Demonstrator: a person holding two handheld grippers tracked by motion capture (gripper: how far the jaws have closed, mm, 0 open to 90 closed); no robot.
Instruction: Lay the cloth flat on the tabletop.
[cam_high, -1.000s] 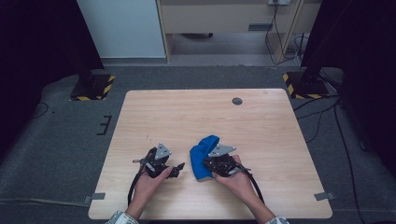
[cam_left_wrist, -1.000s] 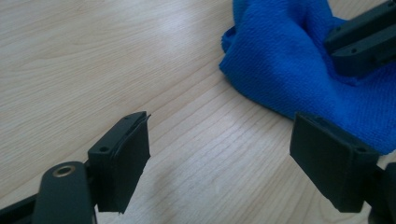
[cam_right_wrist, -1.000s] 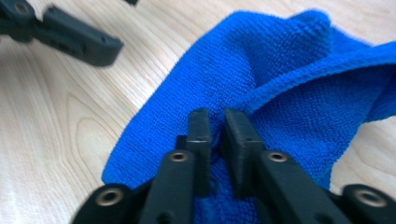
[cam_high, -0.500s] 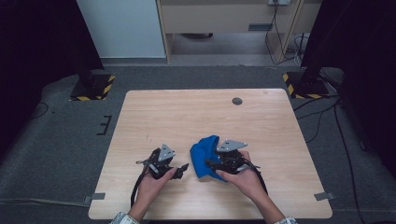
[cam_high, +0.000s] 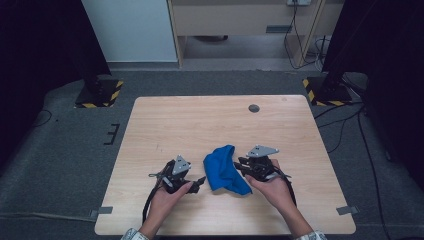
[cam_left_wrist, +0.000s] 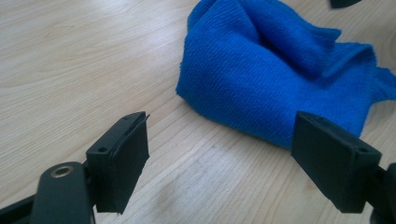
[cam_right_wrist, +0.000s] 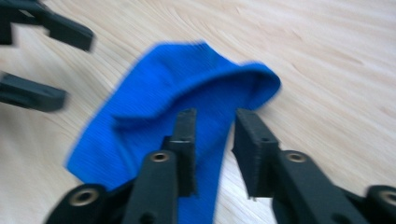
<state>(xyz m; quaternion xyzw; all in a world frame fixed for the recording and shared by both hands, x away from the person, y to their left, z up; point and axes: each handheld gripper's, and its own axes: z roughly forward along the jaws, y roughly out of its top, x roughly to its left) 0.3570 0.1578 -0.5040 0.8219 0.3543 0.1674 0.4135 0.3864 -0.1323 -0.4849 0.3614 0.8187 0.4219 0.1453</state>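
The right gripper (cam_right_wrist: 212, 154) has its fingers (cam_right_wrist: 256, 154) narrowly parted with nothing between them; they have just been closing, and the frames show no cloth caught in the gap. They hang just above the near edge of the blue cloth (cam_right_wrist: 163, 102), which shows beyond and below them, blurred. In the high view this gripper (cam_high: 240, 165) sits at the cloth's right side, held in the person's right hand (cam_high: 272, 187).

The left gripper (cam_left_wrist: 233, 158) has its fingers (cam_left_wrist: 123, 158) spread wide and empty, low over the bare wood, pointing at the cloth (cam_left_wrist: 275, 70) that lies just ahead of them without touching. From above, it (cam_high: 199, 182) is just left of the cloth.

The cloth (cam_high: 224, 167) lies crumpled and folded over itself on the light wooden worktop (cam_high: 200, 120), near its front edge, between the two grippers.
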